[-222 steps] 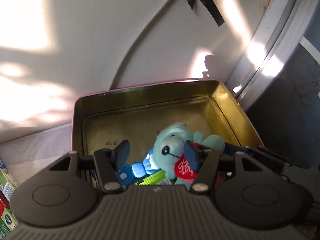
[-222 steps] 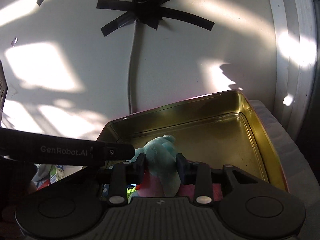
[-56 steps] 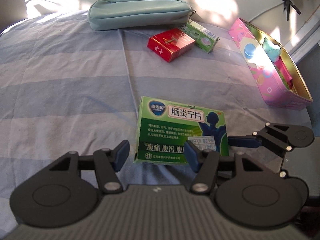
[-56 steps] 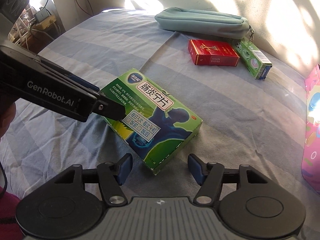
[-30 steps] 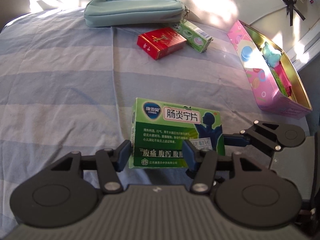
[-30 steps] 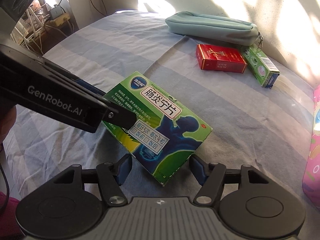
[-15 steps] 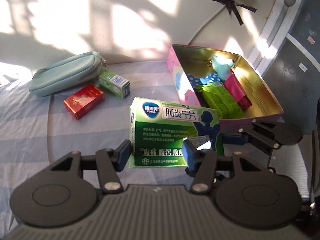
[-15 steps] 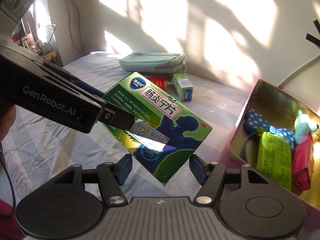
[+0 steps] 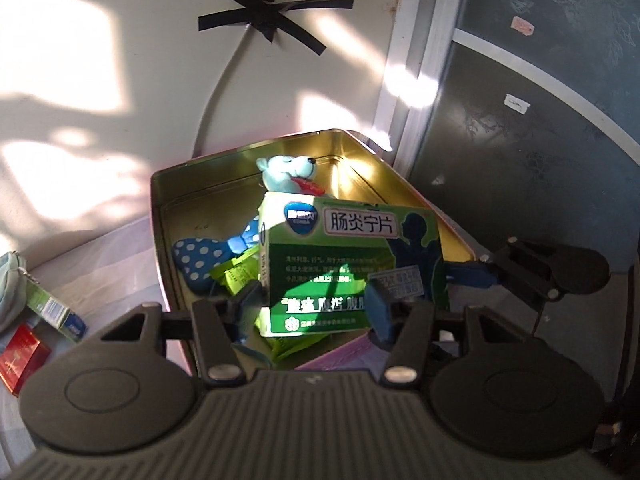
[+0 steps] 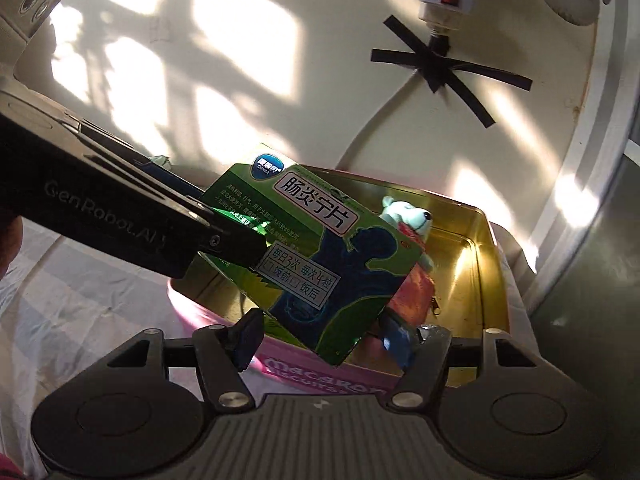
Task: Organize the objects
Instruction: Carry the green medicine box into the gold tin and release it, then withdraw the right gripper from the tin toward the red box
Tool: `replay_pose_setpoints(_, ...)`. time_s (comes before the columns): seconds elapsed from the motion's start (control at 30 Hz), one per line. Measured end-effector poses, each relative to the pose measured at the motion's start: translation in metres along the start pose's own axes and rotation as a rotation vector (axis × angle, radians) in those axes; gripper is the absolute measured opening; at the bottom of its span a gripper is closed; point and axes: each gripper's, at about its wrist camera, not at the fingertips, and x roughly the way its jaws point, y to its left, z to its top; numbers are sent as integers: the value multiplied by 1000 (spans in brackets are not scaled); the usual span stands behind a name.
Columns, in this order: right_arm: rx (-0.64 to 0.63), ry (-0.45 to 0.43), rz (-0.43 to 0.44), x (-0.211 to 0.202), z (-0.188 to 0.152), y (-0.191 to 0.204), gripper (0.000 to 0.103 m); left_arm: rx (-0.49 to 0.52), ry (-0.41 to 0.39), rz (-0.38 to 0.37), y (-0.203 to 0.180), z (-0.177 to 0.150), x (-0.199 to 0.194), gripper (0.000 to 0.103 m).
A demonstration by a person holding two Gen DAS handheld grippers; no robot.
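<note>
Two hand-held grippers share one load: the flat green cardboard medicine box with Chinese lettering hangs in the air over the open gold-lined tin with pink outer walls. The left hand-held gripper is part-way closed, its blue pads pressed on the box's lower end. The right hand-held gripper stands somewhat wider and clamps the box's near corner, which in the right wrist view tilts like a diamond. Seen from the left wrist, the right tool reaches in from 3 o'clock; seen from the right wrist, the left tool comes in from 9 o'clock.

Inside the tin lie a pale turquoise plush bear at 12 o'clock, a blue polka-dot fabric piece at 9 o'clock, yellow-green sachets under the box, and a reddish pouch along the right wall. Out on the striped bed cover at 8 o'clock of the left wrist view sit a small green carton and a red pack, still outside the tin.

The step in hand looks like the carry's end: the box is over the tin but not yet set down. Next it likely needs lowering, laid flatter so it rests on the sachets clear of the bear. Both grips should then let go together, or one corner may drop first and the box catch on the tin's rim.
</note>
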Motion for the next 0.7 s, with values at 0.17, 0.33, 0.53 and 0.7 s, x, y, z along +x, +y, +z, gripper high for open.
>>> replay_pose_setpoints(0.17, 44, 25, -59, 16, -7, -35, 63, 46, 19, -24, -19, 17, 34, 58)
replay_pose_setpoints(0.33, 62, 67, -90, 36, -14, -54, 67, 24, 86, -12, -24, 25, 65, 58)
replay_pose_setpoints(0.53, 113, 74, -86, 43, -16, -65, 71, -20, 130, 44, -10, 18, 70, 59)
replay_pose_setpoints(0.7, 119, 50, -70, 37, -12, -58, 71, -48, 139, 91, 1, 8, 58, 59)
